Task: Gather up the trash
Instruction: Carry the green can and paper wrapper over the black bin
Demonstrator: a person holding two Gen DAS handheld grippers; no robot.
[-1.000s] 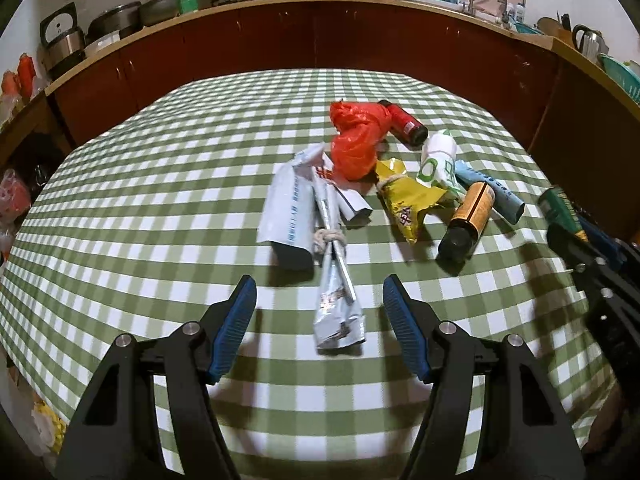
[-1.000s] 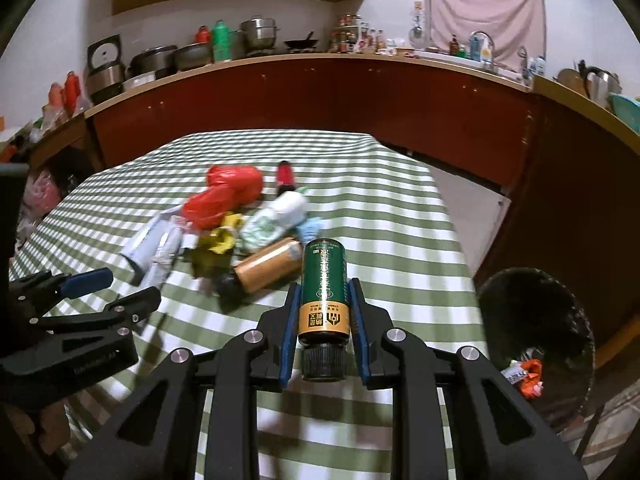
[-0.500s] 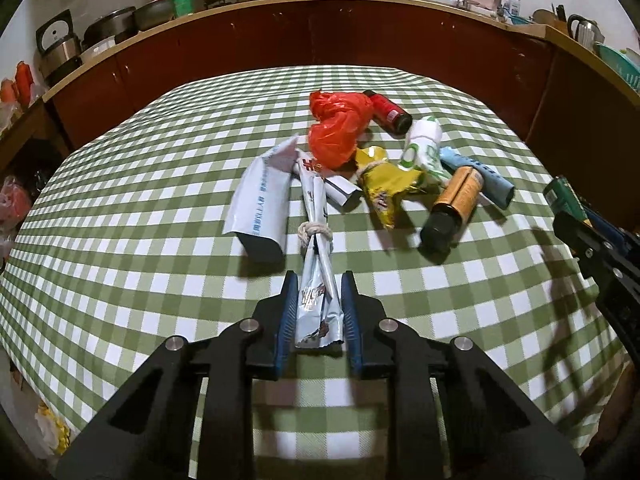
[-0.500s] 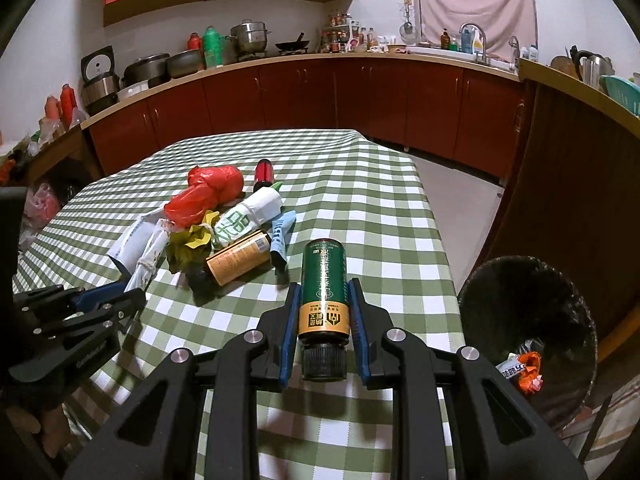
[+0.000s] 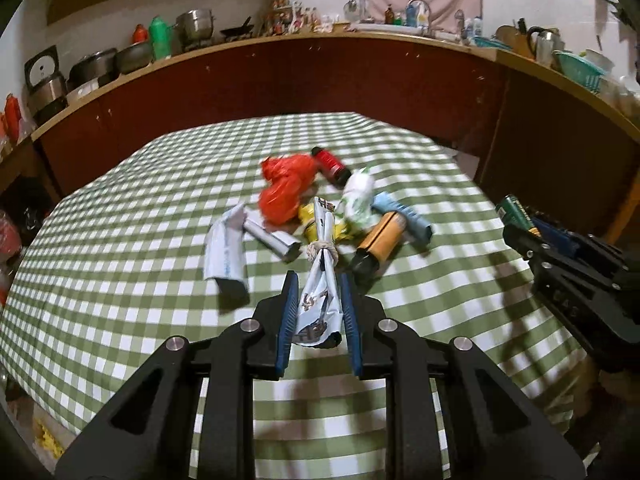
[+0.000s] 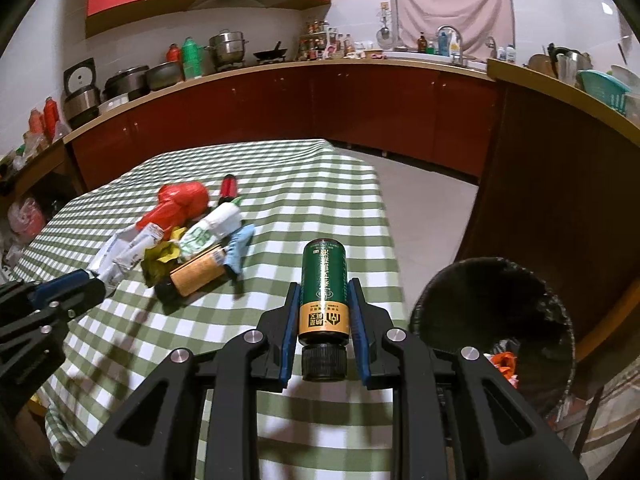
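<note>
Two tools are loaded. Your left tool (image 5: 319,312) is clenched on the knotted white wrapper (image 5: 318,300), which sits between its blue pads at the centre of the left wrist view, its far end reaching toward the heap. Your right tool (image 6: 323,322) grips the green bottle (image 6: 323,292) at lower centre of the right wrist view, black cap toward the camera, pads pressed on both sides of the gold label.

On the green-checked desk (image 5: 140,216), the rest of the trash lies in a heap at mid-frame in the left view: a red plastic bag (image 5: 286,188), a red can (image 5: 330,160) touching it at upper right, a yellow wrapper (image 5: 310,222) partly hidden behind your held wrapper, an orange bottle (image 5: 380,240) beside a light blue tube (image 5: 404,218), and a flat white packet (image 5: 226,248) to the left.

At the lower right of the right wrist view, a black bin (image 6: 496,320) stands on the floor beside the desk, with scraps in it.
</note>
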